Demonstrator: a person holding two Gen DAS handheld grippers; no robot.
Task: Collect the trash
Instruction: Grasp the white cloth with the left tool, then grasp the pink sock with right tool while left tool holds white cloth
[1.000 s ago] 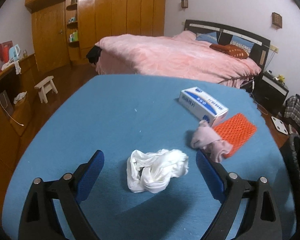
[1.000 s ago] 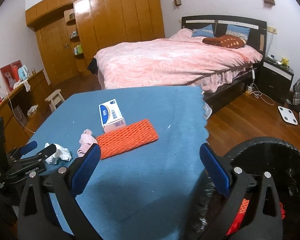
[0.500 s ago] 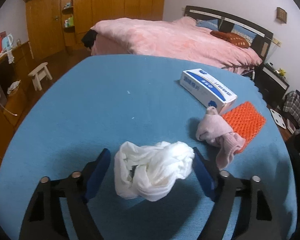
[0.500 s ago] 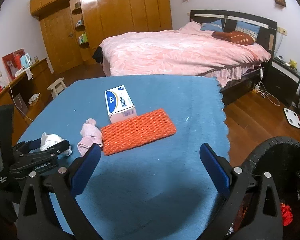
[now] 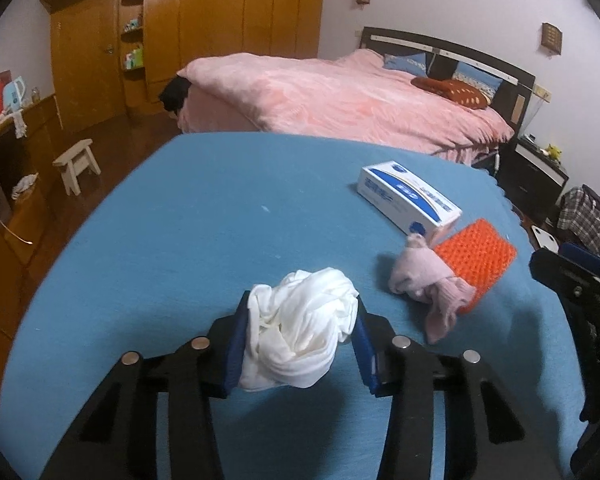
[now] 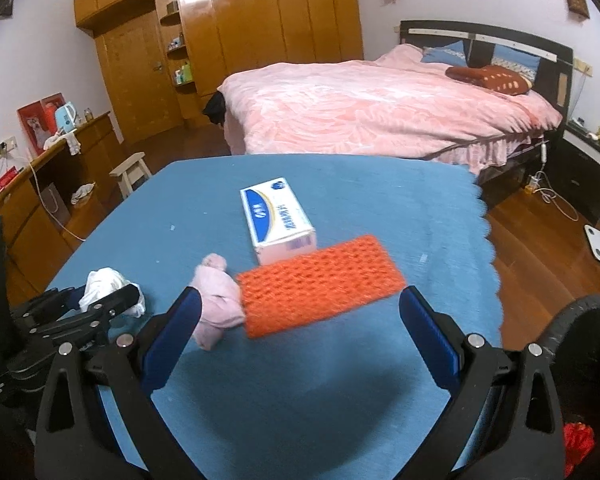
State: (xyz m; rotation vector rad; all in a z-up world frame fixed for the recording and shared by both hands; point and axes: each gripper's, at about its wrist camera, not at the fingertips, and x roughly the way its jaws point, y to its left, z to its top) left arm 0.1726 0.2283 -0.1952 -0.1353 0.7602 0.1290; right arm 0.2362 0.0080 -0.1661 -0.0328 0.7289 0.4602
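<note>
Left gripper (image 5: 300, 340): jaws have just been closing, blue pads now pressed against both sides of the crumpled white wad (image 5: 300, 332), which bulges up between them, near the table's (image 5: 180, 220) near-left edge. From the right wrist view the same wad shows at the near-left of the blue cloth, black fingers clamped around it.

Right gripper (image 6: 300, 336): jaws spread wide, nothing between the pads, hovering over the near edge of the table.

Just beyond it: pink crumpled wad (image 6: 216, 300), touching the left end of the orange mesh sleeve (image 6: 320, 284), which lies flat mid-table.

Behind the mesh, touching its far edge: white-and-blue box (image 6: 276, 220).

Off the table's near-right corner: black bin (image 6: 588, 360), red scrap inside.

Far: pink bed (image 6: 380, 108), wooden wardrobe (image 6: 240, 32).
</note>
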